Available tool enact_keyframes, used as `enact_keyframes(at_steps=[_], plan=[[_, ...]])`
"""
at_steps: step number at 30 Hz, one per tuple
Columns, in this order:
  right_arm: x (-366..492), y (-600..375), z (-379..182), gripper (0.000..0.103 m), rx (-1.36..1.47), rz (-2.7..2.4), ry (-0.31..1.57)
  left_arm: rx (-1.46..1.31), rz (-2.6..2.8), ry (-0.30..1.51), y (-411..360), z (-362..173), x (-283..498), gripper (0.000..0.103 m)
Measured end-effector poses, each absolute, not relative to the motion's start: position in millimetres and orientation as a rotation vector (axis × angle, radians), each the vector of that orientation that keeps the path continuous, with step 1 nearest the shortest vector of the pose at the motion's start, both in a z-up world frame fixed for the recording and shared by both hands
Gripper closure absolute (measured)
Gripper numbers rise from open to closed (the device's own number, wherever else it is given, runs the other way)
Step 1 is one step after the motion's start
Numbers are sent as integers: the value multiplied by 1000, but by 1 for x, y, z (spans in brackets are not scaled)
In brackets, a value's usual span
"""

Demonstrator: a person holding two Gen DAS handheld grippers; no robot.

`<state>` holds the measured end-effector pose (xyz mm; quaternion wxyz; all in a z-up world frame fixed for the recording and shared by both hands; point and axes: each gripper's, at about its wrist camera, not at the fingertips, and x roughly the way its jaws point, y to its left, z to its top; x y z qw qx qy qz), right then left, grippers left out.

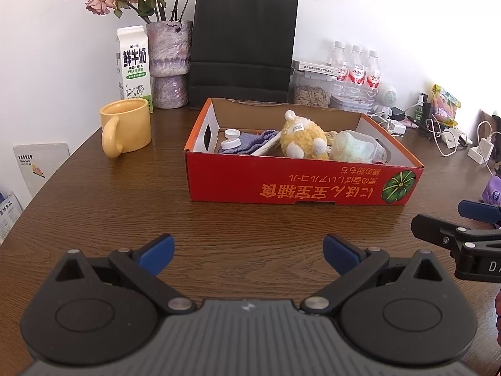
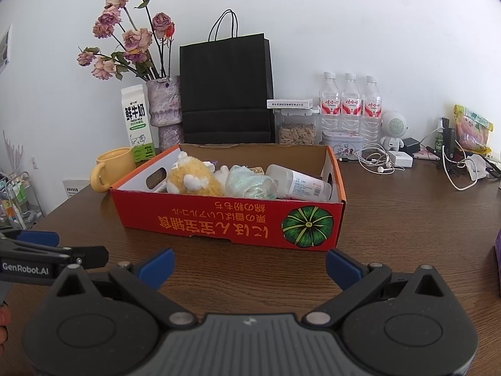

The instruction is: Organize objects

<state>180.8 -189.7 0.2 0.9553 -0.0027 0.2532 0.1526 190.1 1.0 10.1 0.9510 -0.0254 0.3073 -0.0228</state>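
Both the left gripper and right gripper hover with jaws wide and empty over the tabletop. Sorting looks nearly done: plush toy, bottle and cloth already lie inside the red box, while the yellow mug stands outside, just left of it.

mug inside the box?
No, the mug stands on the table, left of the box and apart from it.

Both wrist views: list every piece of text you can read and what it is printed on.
"鲜牛奶" and "FRESH MILK": white and green milk carton.
"GenRobot.AI": black body of the left claw.
"D": black body of the right claw, cut off.
Orange upside-down script: red cardboard box, not reliably readable.
Red labels: clear water bottles, blurred.
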Motion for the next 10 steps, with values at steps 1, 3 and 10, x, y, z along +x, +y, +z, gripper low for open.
enact_keyframes(at_steps=[1,3,10], plan=[[181,-190,0,0,-6,310,514,-51,-49,627,1,10,190,0],[181,-190,0,0,-5,310,514,-41,-51,637,1,10,192,0],[181,-190,-2,0,-6,310,517,-48,-43,632,2,8,191,0]])
